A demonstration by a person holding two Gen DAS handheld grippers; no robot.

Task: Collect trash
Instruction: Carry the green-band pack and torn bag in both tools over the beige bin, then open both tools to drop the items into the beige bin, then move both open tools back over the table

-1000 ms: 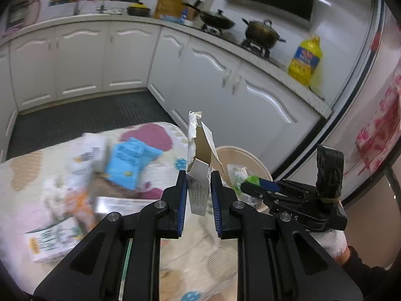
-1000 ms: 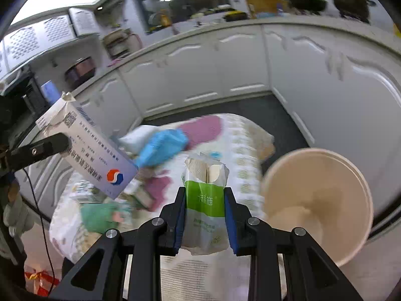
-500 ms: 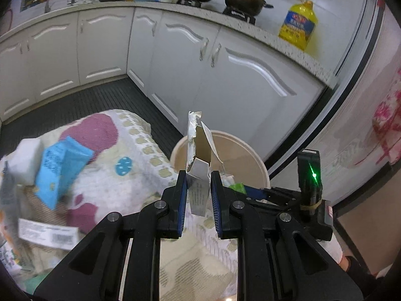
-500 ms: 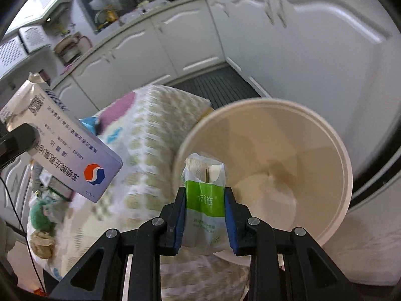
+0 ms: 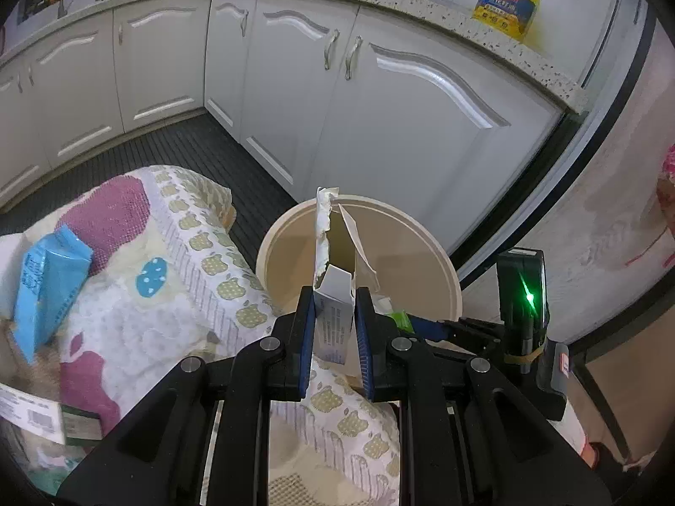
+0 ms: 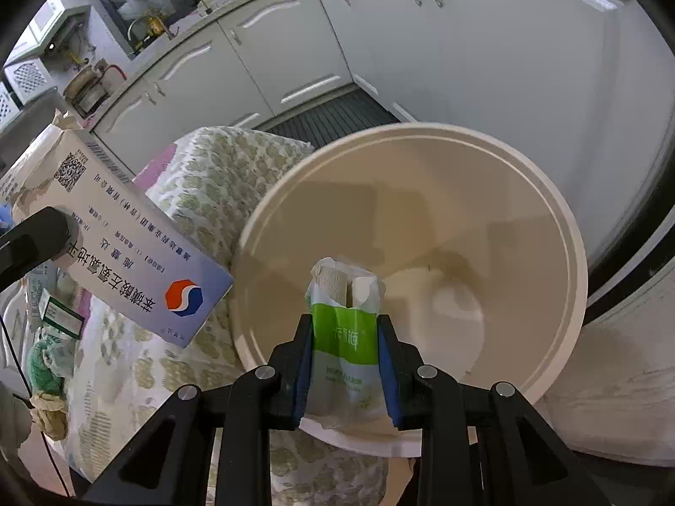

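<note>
My left gripper [image 5: 334, 324] is shut on a torn white medicine box [image 5: 335, 295], held over the near rim of the beige trash bin [image 5: 438, 253]. The box also shows in the right wrist view [image 6: 126, 244], left of the bin [image 6: 527, 194]. My right gripper [image 6: 344, 358] is shut on a green and white packet [image 6: 344, 337], held over the bin's near rim. The right gripper appears in the left wrist view [image 5: 426, 327], just right of my left gripper. The bin's inside looks bare.
A table with a patterned cloth [image 5: 177, 295] stands left of the bin, carrying a blue packet [image 5: 46, 282], a white box [image 5: 29, 415] and green wrappers [image 6: 46, 362]. White kitchen cabinets [image 5: 379, 118] stand behind. A yellow oil bottle [image 5: 504, 0] sits on the counter.
Both grippers have moved right from above the table to the bin, each still holding its item. The bin now fills more of both views.
</note>
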